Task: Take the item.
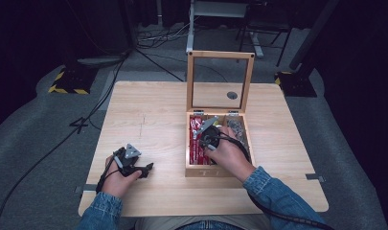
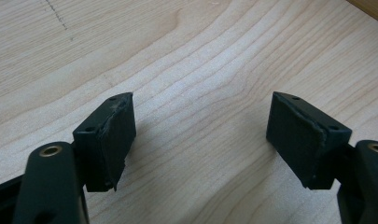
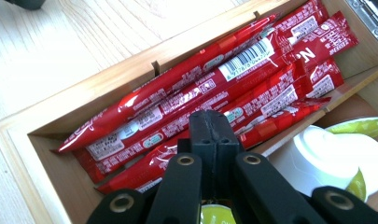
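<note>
The right tongs (image 3: 209, 128) are pressed shut over the red sachets (image 3: 214, 88) in the left compartment of the box (image 1: 215, 171), apparently pinching one sachet's edge (the pads hide the contact). A straight, slow lift should keep it from slipping. The sachets are long, glossy, barcoded sticks lying side by side. The left tongs (image 2: 200, 135) rest wide open and empty on the counter (image 2: 200, 56)

Pale wooden table (image 1: 148, 110), bare grain across the left half. White pods with green foil lids (image 3: 317, 154) to the right, close together. Grey carpet (image 1: 48, 143) all around. Black-and-yellow striped base (image 1: 67, 84) at far left. Loose cables (image 1: 153, 38) beyond the far edge.
</note>
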A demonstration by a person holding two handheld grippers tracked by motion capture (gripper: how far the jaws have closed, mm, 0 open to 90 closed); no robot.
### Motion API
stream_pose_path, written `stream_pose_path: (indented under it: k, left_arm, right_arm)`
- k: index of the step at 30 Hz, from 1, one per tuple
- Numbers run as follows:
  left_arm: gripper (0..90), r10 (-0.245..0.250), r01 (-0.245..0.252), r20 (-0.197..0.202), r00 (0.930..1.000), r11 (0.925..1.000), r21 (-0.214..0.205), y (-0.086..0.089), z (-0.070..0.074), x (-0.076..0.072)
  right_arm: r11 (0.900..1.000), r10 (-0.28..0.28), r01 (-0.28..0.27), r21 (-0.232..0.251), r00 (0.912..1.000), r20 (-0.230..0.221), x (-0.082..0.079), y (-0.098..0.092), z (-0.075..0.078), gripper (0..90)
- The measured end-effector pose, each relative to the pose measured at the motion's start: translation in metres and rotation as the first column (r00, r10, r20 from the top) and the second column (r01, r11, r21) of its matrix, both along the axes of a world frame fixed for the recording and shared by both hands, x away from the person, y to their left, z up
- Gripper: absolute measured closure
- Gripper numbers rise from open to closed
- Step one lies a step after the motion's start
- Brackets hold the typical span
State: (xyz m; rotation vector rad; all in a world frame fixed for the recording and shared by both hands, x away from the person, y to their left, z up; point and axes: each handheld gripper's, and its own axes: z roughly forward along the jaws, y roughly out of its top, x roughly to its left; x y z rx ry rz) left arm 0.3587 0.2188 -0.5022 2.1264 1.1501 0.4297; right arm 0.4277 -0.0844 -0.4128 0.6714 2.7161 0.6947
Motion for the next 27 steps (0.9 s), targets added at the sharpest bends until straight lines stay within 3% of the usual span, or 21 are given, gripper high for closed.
stream_pose_path:
  k: [5, 11, 13, 16, 18, 23, 25, 27]
  left_arm:
    - [24.3, -0.002, 0.002, 0.001, 1.0000, 1.0000, 0.002, 0.000, 0.000, 0.000]
    - [24.3, -0.003, 0.003, 0.001, 1.0000, 1.0000, 0.002, 0.000, 0.000, 0.000]
    - [24.3, -0.003, 0.003, 0.002, 1.0000, 1.0000, 0.002, 0.000, 0.000, 0.000]
    - [24.3, -0.003, 0.003, 0.002, 1.0000, 1.0000, 0.002, 0.000, 0.000, 0.000]
    - [24.3, -0.004, 0.004, 0.003, 1.0000, 1.0000, 0.003, 0.000, 0.000, 0.000]
    - [24.3, -0.005, 0.005, 0.002, 1.0000, 1.0000, 0.003, 0.000, 0.000, 0.000]
    - [24.3, -0.006, 0.006, 0.002, 1.0000, 1.0000, 0.003, 0.001, 0.000, 0.000]
    - [24.2, -0.005, 0.005, 0.002, 1.0000, 1.0000, 0.003, 0.000, 0.000, 0.000]
  right_arm:
    - [0.9995, 0.006, -0.006, 0.030, 0.9999, -0.015, 0.003, 0.002, -0.004, 90.0]
    - [0.9994, -0.031, 0.031, -0.014, 0.9995, -0.003, 0.009, 0.004, -0.011, 71.1]
    - [0.9988, -0.049, 0.049, 0.009, 0.9986, -0.023, 0.011, 0.004, -0.012, 64.5]
    - [0.9981, -0.061, 0.061, 0.001, 0.9980, -0.016, 0.011, 0.008, -0.015, 54.1]
    - [0.9974, -0.056, 0.057, -0.044, 0.9983, 0.011, 0.010, 0.013, -0.016, 52.0]
    - [0.9962, -0.070, 0.070, -0.052, 0.9975, 0.006, 0.010, 0.015, -0.017, 51.1]
    - [0.9954, -0.055, 0.056, -0.078, 0.9983, 0.018, 0.009, 0.017, -0.016, 49.7]
    - [0.9973, -0.025, 0.025, -0.069, 0.9997, 0.007, 0.012, 0.016, -0.016, 45.3]
